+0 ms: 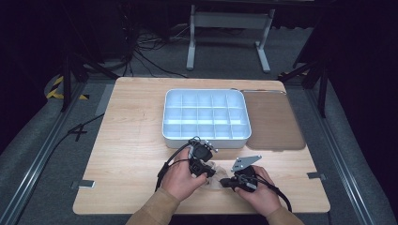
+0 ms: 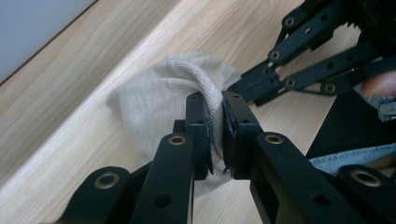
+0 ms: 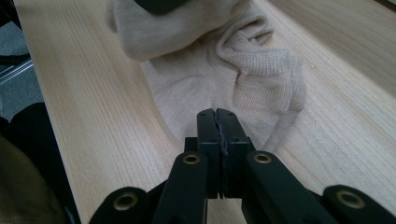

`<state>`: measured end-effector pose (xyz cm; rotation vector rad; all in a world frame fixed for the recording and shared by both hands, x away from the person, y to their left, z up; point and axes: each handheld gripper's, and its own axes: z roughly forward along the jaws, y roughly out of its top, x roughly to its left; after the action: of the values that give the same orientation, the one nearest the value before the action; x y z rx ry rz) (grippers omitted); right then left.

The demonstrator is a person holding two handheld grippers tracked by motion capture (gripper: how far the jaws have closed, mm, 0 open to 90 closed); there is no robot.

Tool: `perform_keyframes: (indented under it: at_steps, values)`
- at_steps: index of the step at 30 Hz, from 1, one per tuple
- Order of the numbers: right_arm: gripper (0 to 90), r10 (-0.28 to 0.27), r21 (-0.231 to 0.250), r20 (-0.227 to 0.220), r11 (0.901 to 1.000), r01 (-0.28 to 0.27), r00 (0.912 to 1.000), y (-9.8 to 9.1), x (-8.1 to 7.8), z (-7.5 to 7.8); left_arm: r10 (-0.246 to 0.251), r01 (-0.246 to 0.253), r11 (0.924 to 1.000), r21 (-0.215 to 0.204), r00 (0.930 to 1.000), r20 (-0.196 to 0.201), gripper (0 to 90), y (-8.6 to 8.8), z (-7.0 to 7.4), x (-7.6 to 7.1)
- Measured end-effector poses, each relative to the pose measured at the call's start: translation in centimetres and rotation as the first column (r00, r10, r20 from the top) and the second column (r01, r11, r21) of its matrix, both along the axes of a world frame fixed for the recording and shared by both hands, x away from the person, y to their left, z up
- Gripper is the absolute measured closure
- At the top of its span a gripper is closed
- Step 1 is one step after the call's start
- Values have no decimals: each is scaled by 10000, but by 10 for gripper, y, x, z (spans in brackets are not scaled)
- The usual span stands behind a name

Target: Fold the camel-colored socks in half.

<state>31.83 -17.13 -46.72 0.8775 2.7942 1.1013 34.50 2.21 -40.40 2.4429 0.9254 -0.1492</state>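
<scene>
My left gripper [image 1: 210, 171] and right gripper [image 1: 225, 182] meet over a pale sock [image 1: 215, 174] on the wooden table [image 1: 131, 154], just before the white compartment tray [image 1: 206, 115].

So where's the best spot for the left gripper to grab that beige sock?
Probably the raised fold of the sock, approached from above. That ridge stands up off the table, so the left gripper can straddle it; the flat parts offer nothing to pinch.

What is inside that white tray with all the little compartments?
The white tray looks empty; bare compartment floors show. The near wall hides the front row's bottoms, and the left gripper covers part of its front edge.
</scene>
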Motion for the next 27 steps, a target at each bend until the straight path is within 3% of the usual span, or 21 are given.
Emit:
perform_keyframes:
  at_steps: [14,18,20,23,27]
  values:
    - [879,47,-67,-57,10000,-47,10000,1,1,1,-317,315,9988,384,9995,51,803,-24,-21,0]
    - [846,-180,-184,137,9997,183,9997,-4,-1,7,-185,185,9996,-196,9998,11,625,-18,-15,-1]
    - [839,-290,-116,129,9995,291,9995,-9,-1,14,-107,112,9988,-470,9999,108,578,-13,-10,-2]
    - [845,-529,-137,407,9985,535,9978,-17,0,24,66,-33,9966,-827,9992,396,558,0,2,-4]
    - [864,-716,209,651,9973,703,9953,-21,-2,38,366,-316,9963,-795,9974,614,557,10,11,-5]
